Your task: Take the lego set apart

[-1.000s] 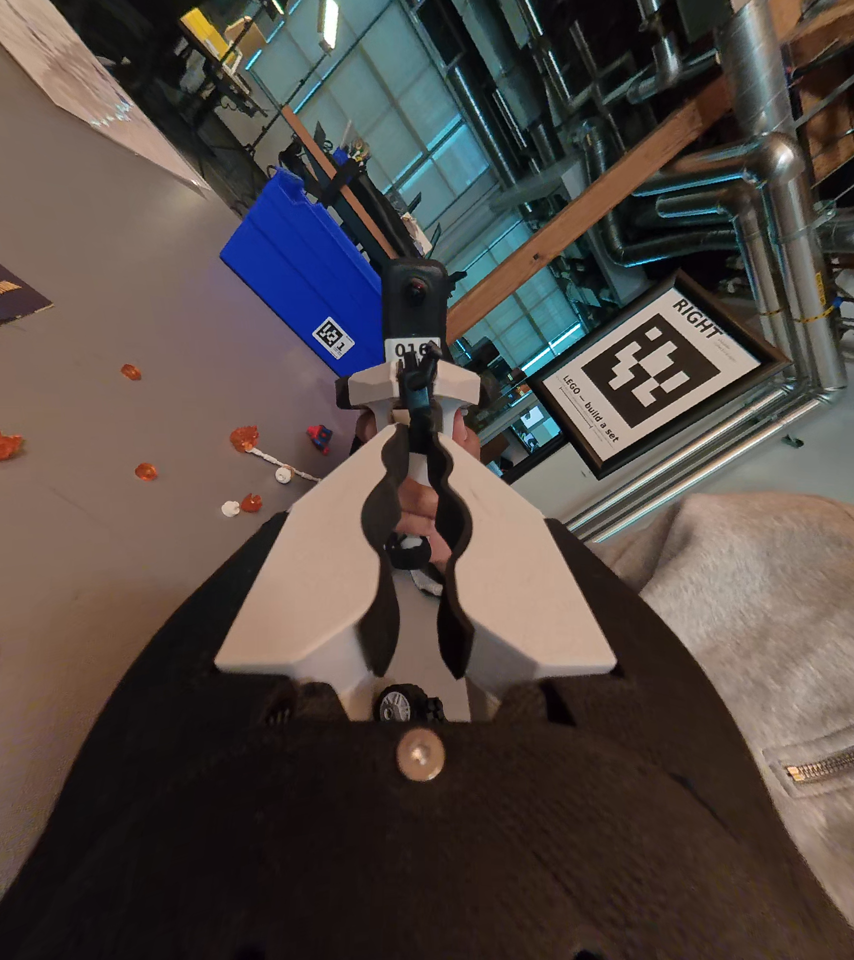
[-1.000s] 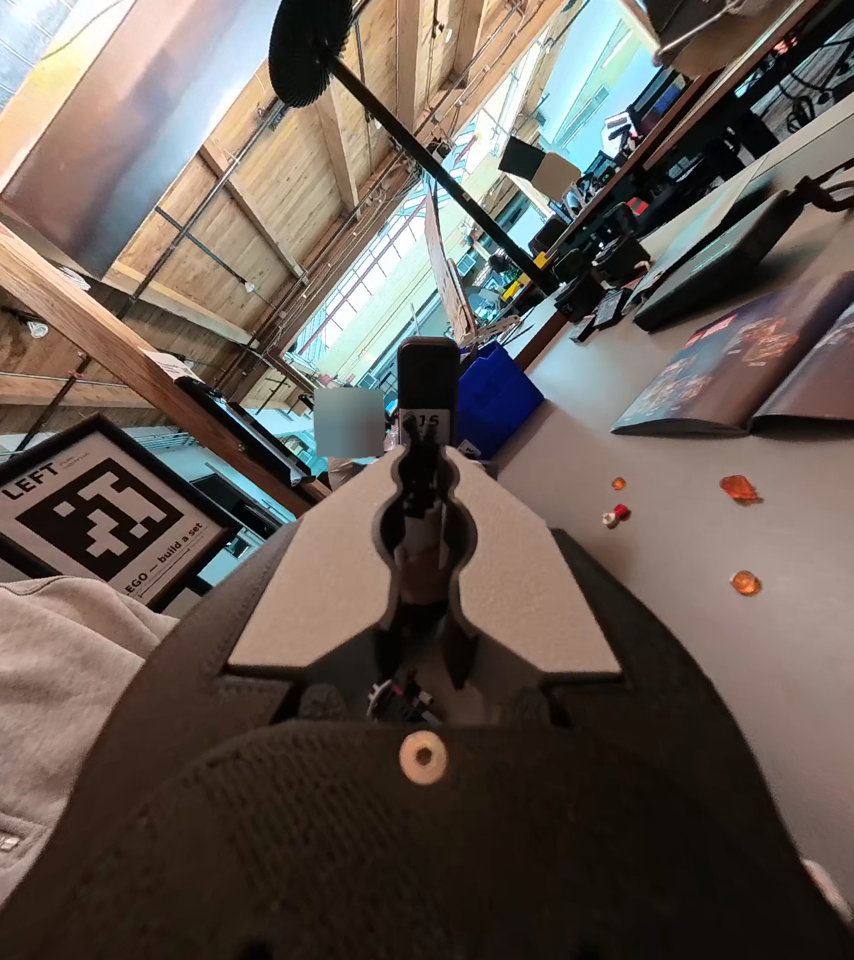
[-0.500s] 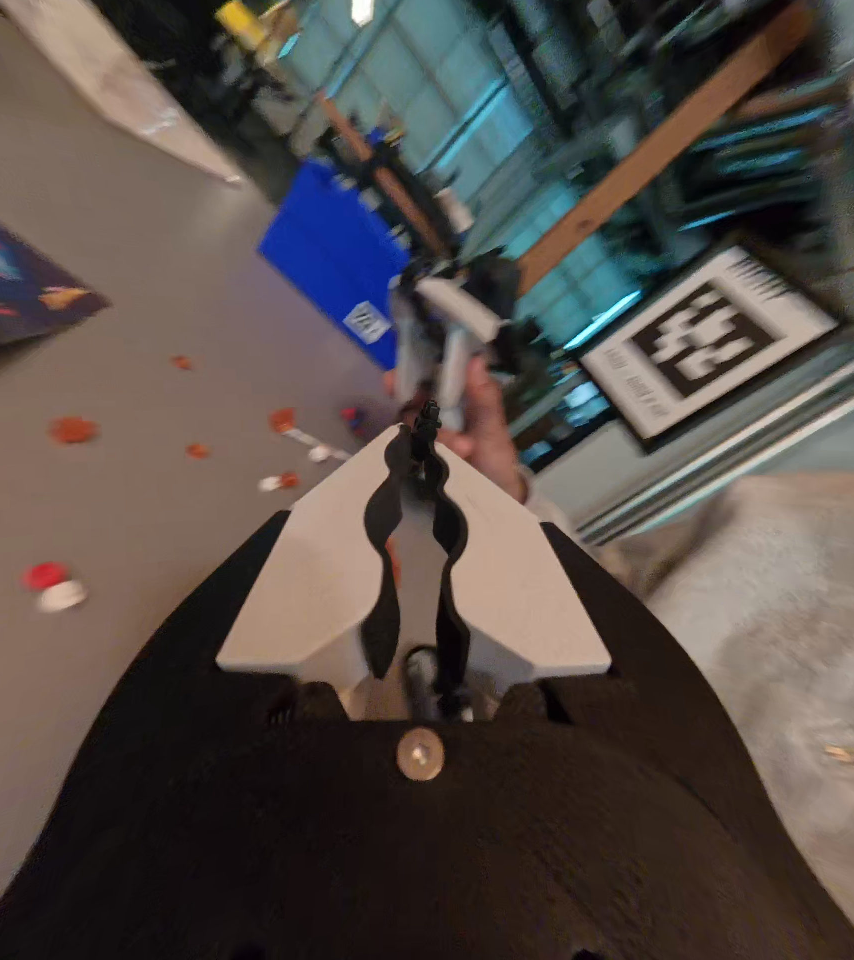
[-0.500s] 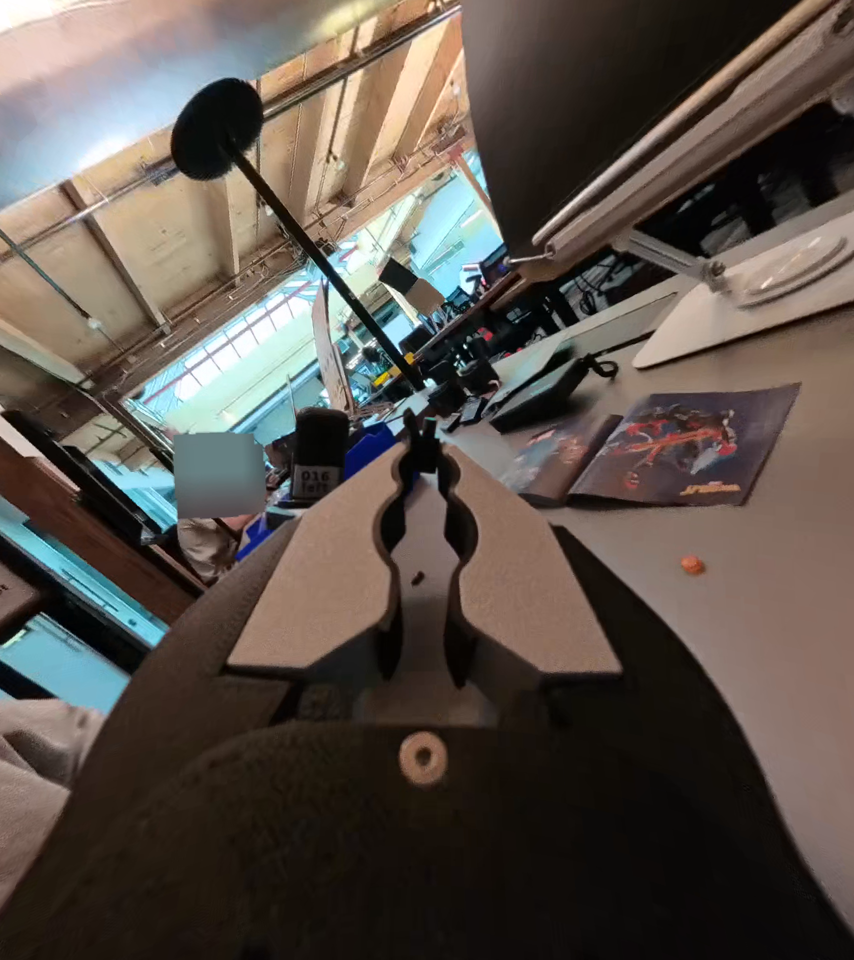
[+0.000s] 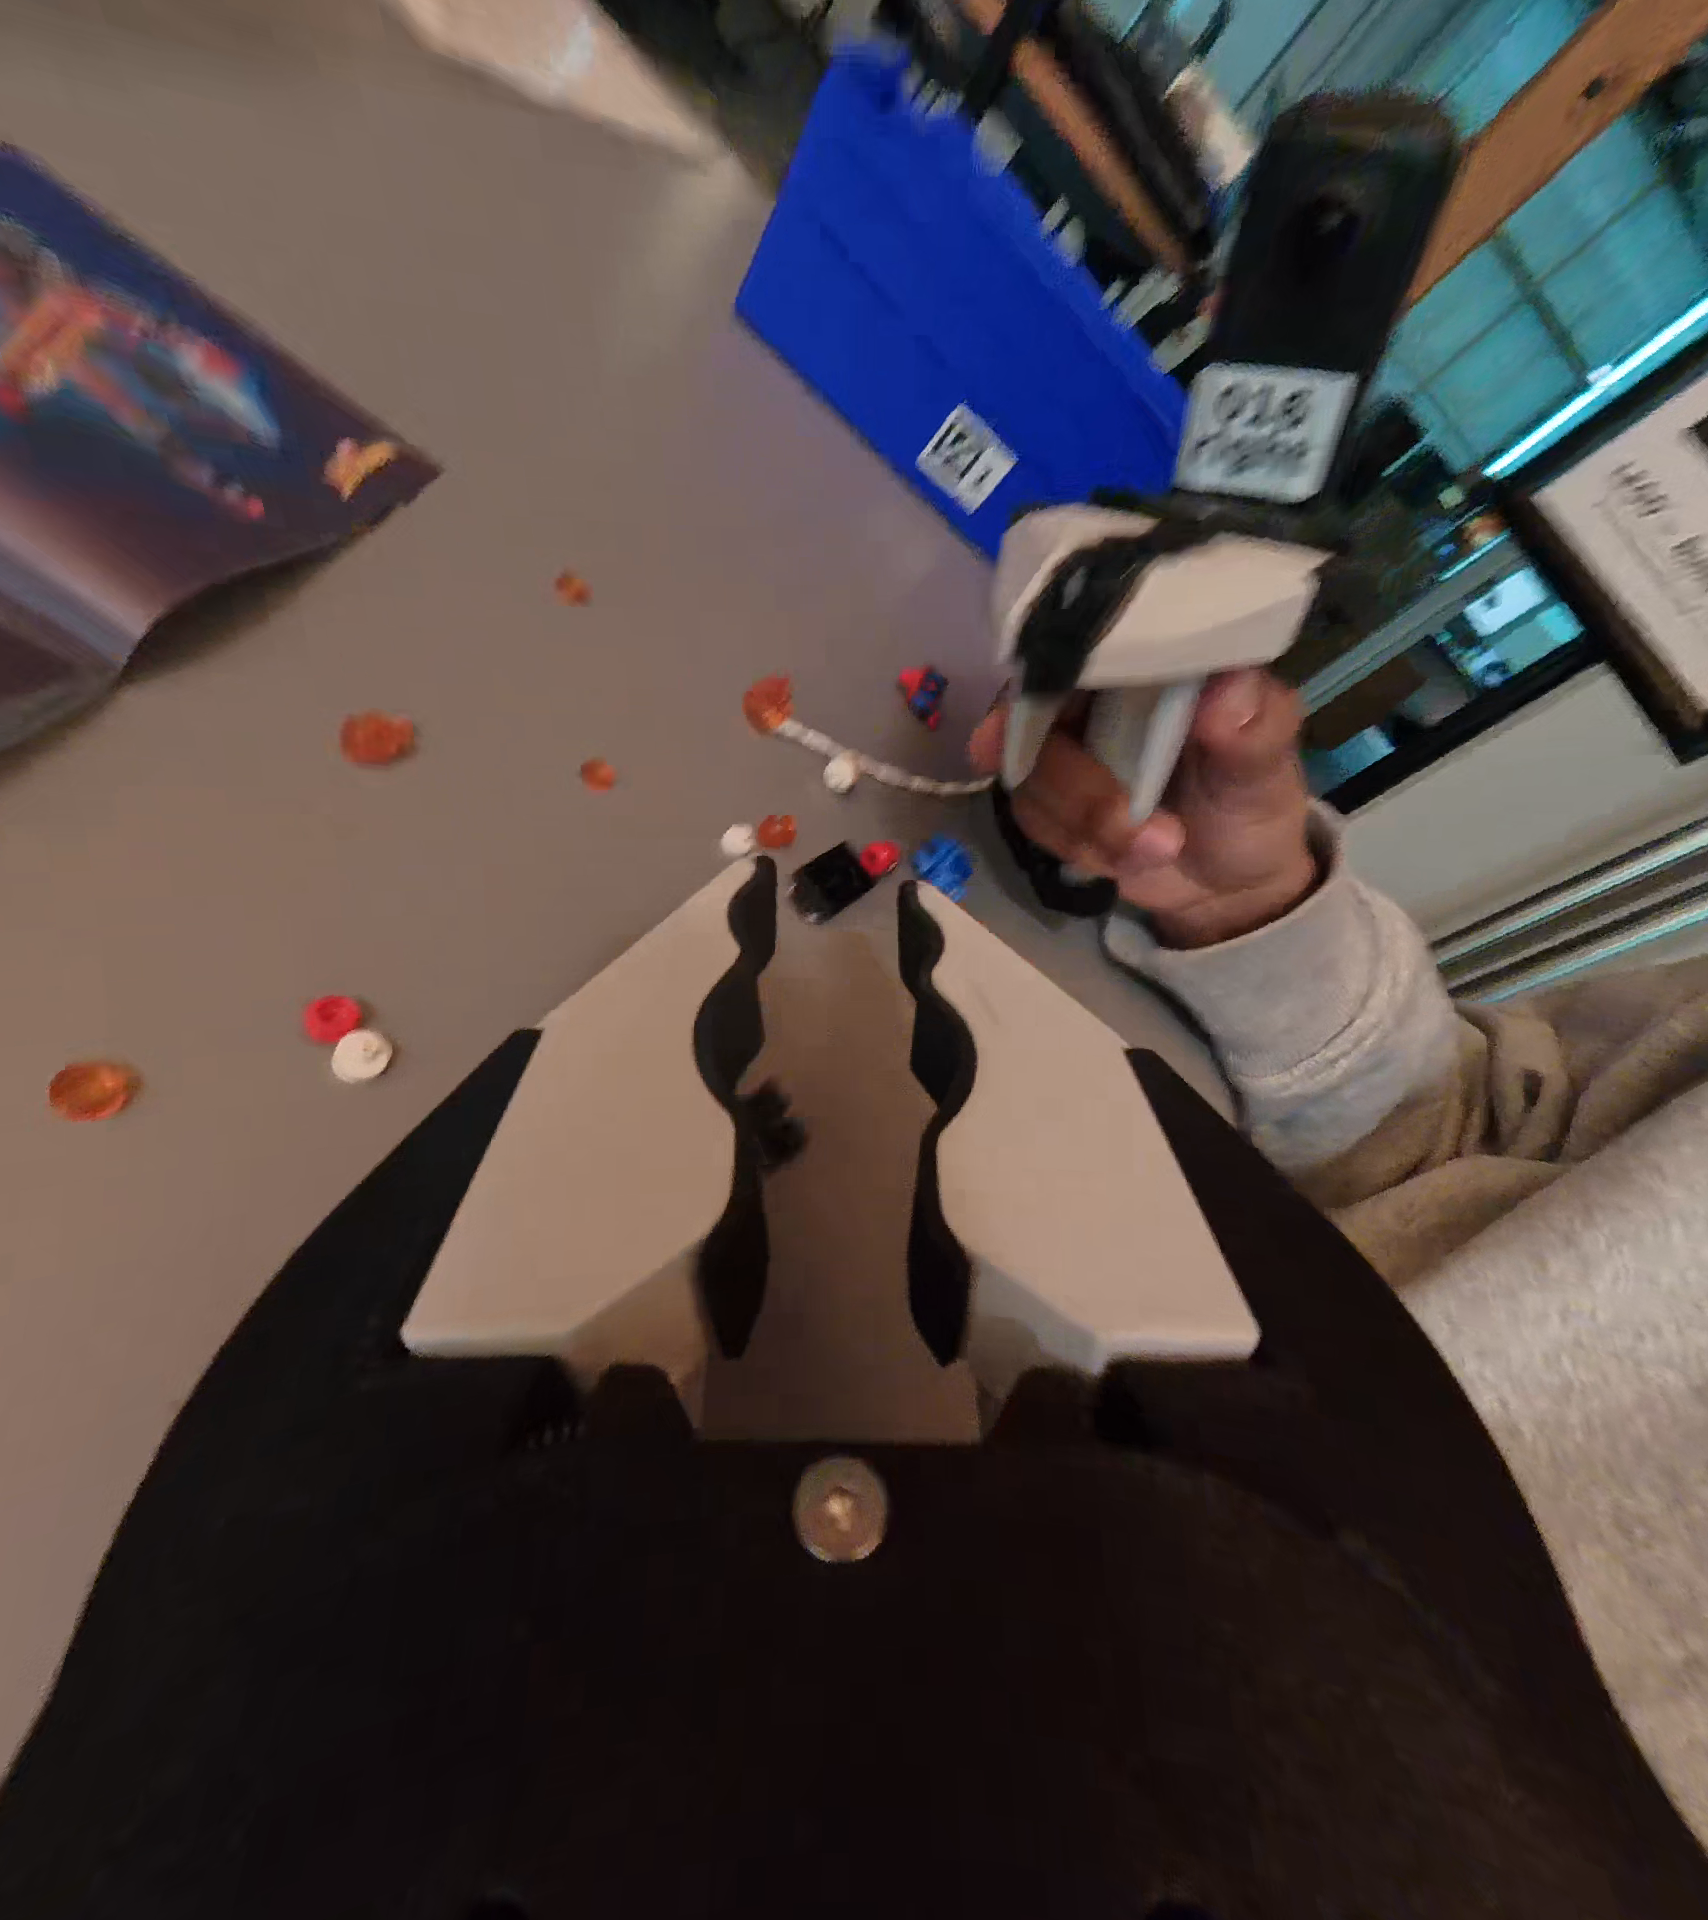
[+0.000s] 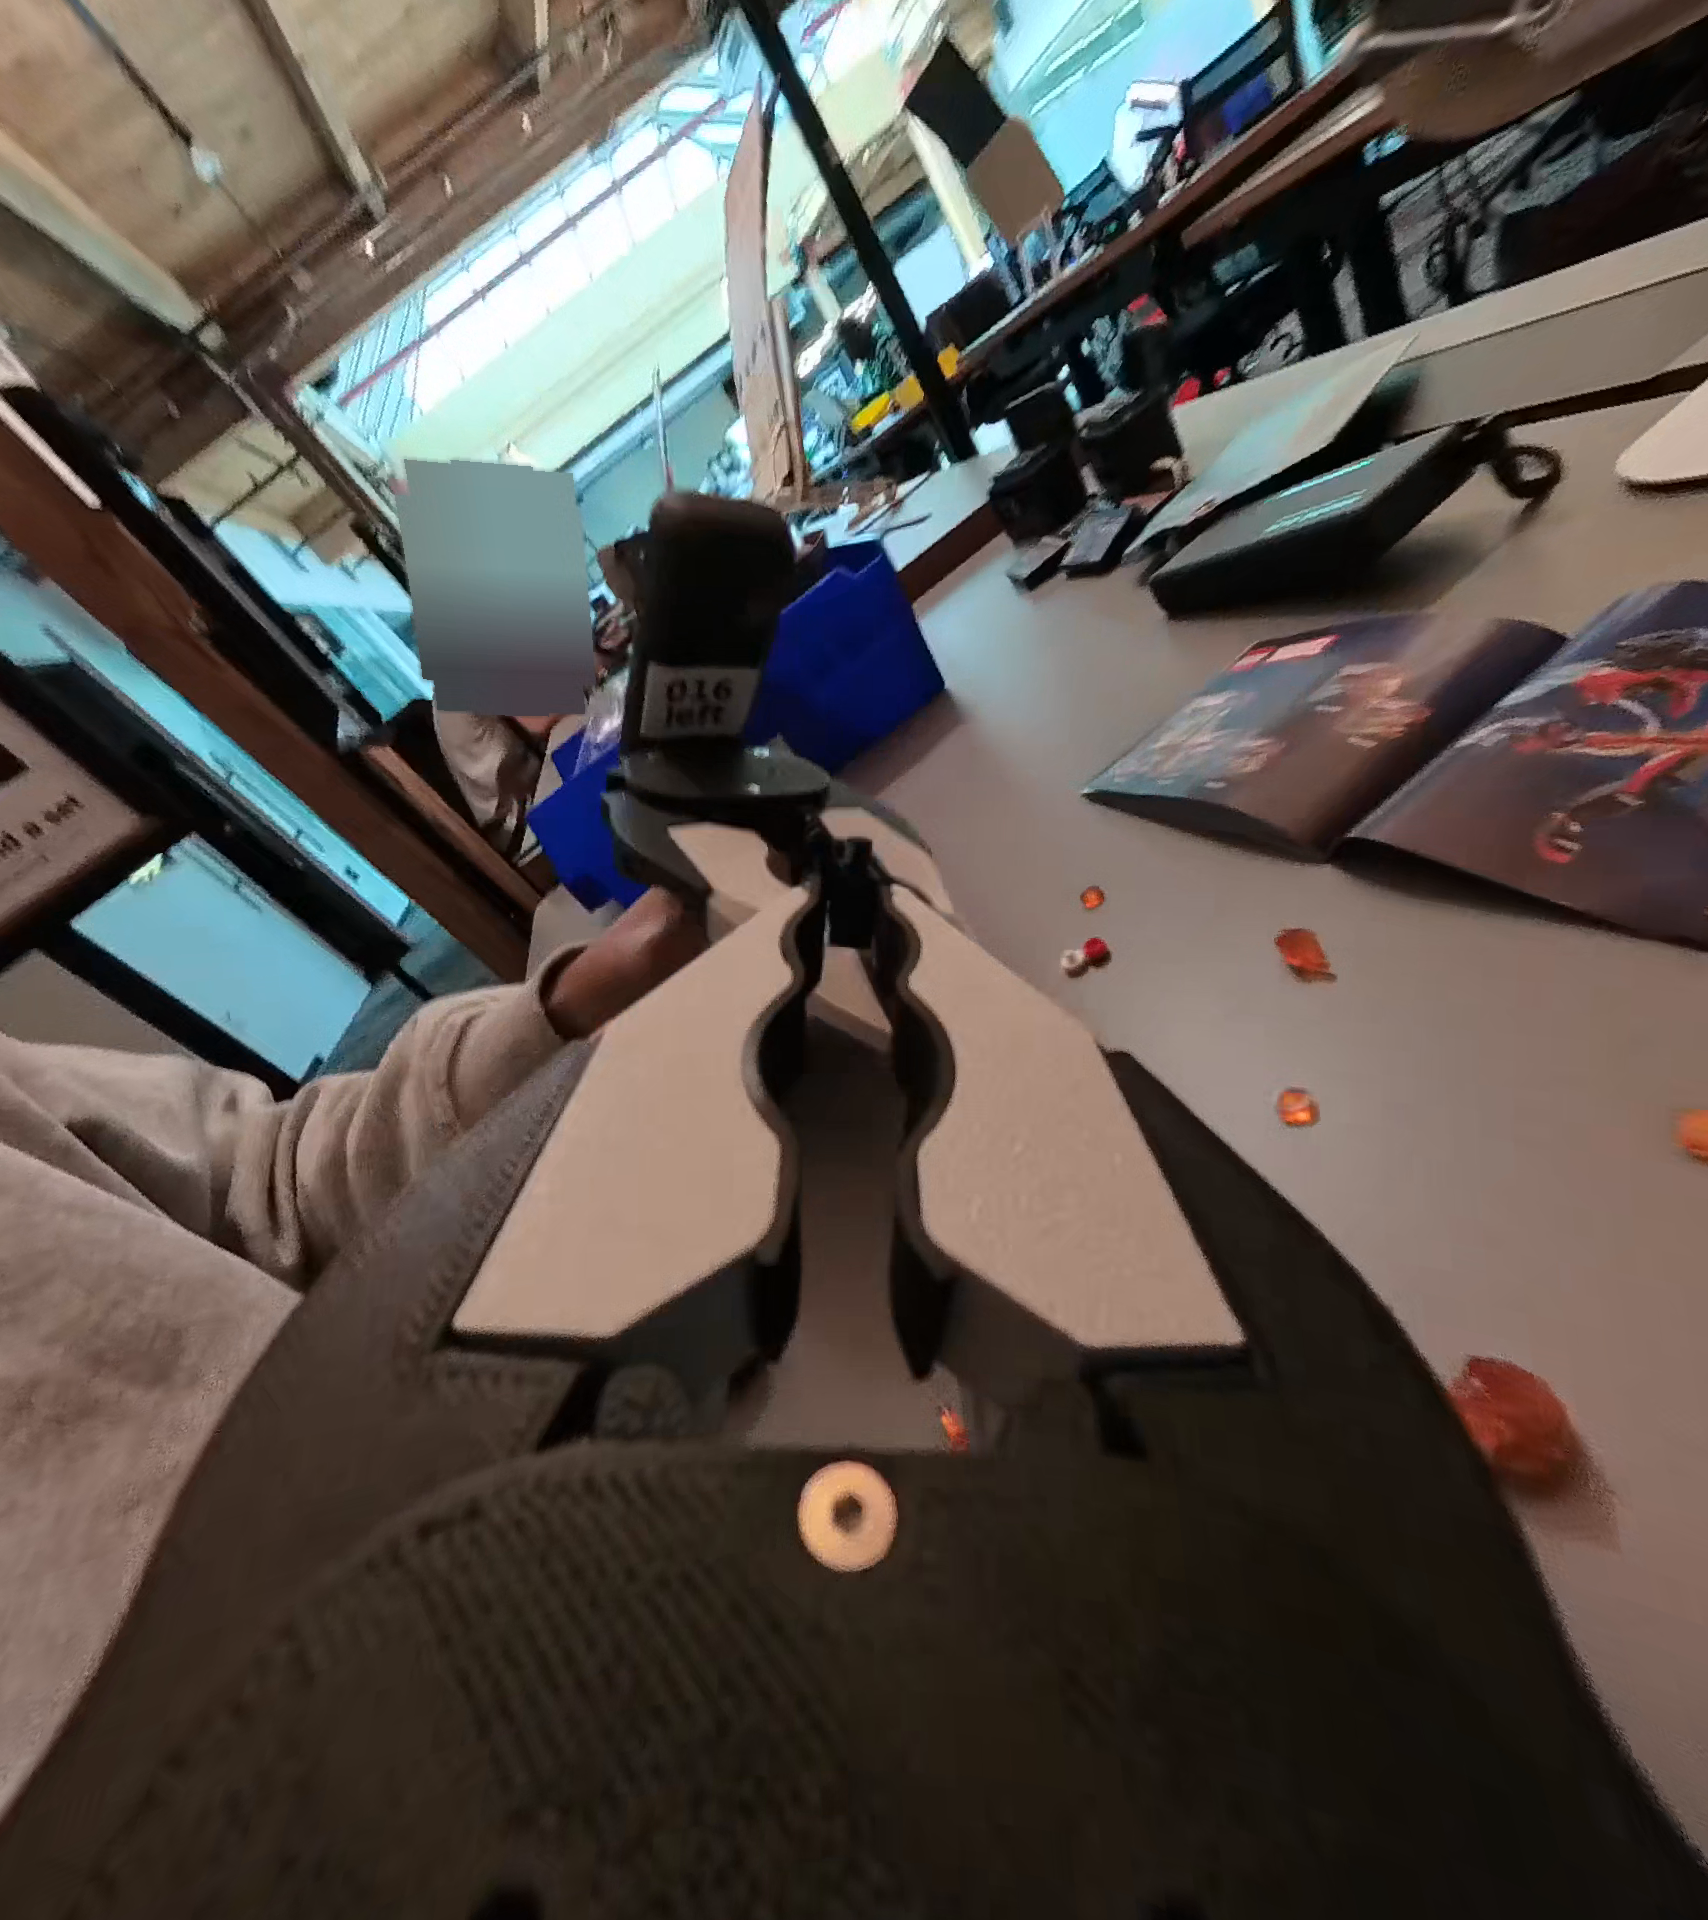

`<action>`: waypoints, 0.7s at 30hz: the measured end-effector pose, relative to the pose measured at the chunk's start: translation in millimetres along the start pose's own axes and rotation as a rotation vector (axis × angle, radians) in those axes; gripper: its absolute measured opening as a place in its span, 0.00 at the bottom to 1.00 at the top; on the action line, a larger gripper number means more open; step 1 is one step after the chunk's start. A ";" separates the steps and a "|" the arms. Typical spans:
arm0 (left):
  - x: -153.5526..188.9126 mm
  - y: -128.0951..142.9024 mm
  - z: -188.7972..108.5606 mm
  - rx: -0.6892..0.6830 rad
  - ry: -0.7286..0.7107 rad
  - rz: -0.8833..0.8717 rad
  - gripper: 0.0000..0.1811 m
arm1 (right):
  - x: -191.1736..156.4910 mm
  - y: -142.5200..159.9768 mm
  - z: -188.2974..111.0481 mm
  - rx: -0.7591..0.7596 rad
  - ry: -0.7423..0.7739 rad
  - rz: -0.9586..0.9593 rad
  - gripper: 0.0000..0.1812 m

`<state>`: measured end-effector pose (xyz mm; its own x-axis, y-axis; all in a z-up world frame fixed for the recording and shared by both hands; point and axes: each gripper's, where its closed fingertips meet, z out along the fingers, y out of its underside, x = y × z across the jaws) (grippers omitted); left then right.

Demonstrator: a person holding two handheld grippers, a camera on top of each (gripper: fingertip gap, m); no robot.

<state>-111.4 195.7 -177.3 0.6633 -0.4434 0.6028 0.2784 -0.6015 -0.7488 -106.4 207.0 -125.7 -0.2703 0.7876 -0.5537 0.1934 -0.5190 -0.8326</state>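
In the left wrist view my left gripper (image 5: 831,885) is open and low over the grey table (image 5: 206,894). Just beyond its tips lie a black lego piece (image 5: 826,880), a red piece (image 5: 877,857) and a blue piece (image 5: 943,862). A tiny black part (image 5: 777,1127) shows in the gap by the left finger; I cannot tell whether it rests on the table. My right gripper (image 6: 850,906) is shut on a small black lego piece (image 6: 845,891) sticking out of its tips. It also shows in the left wrist view (image 5: 1068,623), raised at the upper right, apart from the left gripper.
Orange clear pieces (image 5: 377,738), red and white round studs (image 5: 346,1037) and a white string (image 5: 881,769) are scattered on the table. An open instruction booklet (image 6: 1452,748) lies far right, blue bins (image 5: 933,312) behind. A grey sleeve (image 5: 1328,1018) is at the right. About 5 centimetres separates my left fingertips from my right.
The grippers, tip to tip a second ago, have pulled apart. My left gripper has opened and tilted down toward the table. My right gripper stays shut on the small black piece.
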 end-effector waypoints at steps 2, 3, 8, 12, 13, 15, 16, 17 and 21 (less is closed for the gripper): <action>19.0 -15.5 -6.2 0.096 0.098 0.033 0.15 | -3.7 7.2 5.6 -0.043 -0.009 -0.026 0.04; 27.9 -22.3 -10.1 0.142 0.150 0.039 0.16 | -4.6 10.7 7.8 -0.064 -0.007 -0.044 0.04; 39.2 -30.7 -18.6 0.205 0.257 -0.017 0.04 | -10.1 22.6 15.6 -0.135 -0.002 -0.129 0.04; 43.6 -32.5 -20.7 0.216 0.293 -0.031 0.02 | -13.8 18.5 15.4 -0.117 0.010 -0.197 0.04; 44.8 -32.9 -21.2 0.219 0.300 -0.030 0.01 | -14.4 17.1 15.0 -0.110 0.014 -0.211 0.04; 46.6 -33.5 -21.4 0.223 0.309 -0.030 0.01 | -15.9 14.9 14.3 -0.100 0.017 -0.234 0.04; 47.0 -33.7 -21.7 0.226 0.314 -0.034 0.01 | -16.3 14.3 14.3 -0.096 0.016 -0.236 0.04; 47.8 -34.3 -22.3 0.230 0.323 -0.039 0.01 | -17.1 14.0 14.3 -0.092 0.009 -0.230 0.04; 50.9 -37.3 -24.8 0.254 0.375 -0.078 0.01 | -20.7 10.7 14.8 -0.067 -0.035 -0.161 0.04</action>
<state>-105.3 179.1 -111.8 0.3495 -0.6412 0.6831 0.5100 -0.4814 -0.7128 -112.7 180.3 -123.4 -0.3351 0.8462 -0.4143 0.2073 -0.3627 -0.9086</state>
